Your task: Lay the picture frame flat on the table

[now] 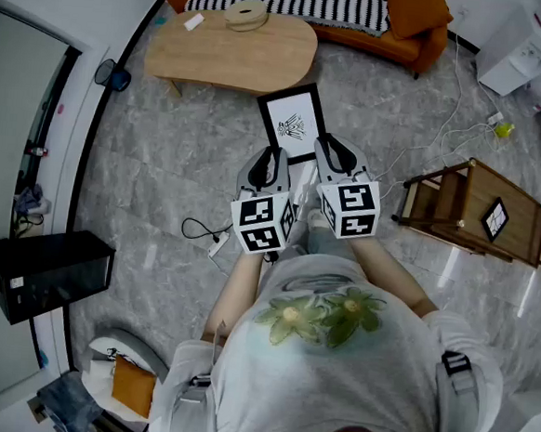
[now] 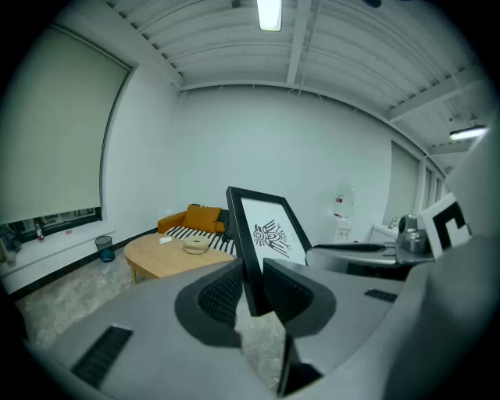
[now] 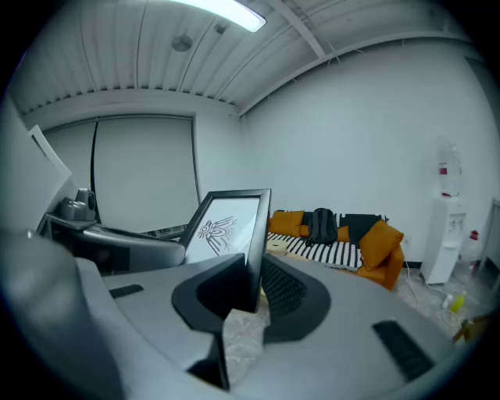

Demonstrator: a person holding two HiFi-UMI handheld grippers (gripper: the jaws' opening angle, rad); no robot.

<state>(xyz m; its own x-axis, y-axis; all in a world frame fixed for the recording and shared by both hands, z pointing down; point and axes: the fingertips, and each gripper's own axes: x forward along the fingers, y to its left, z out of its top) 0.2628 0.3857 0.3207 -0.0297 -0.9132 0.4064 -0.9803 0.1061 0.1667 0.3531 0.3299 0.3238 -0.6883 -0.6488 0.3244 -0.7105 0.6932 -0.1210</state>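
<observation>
A black picture frame with a white print of a dark figure is held in the air over the grey floor, between both grippers. My left gripper is shut on the frame's lower left edge, its pads pressing the black border. My right gripper is shut on the frame's lower right edge. The oval wooden table stands beyond the frame, in front of the orange sofa.
A round tan object and a small white item lie on the table. A wooden side table stands at the right. A black box sits at the left, and cables run over the floor.
</observation>
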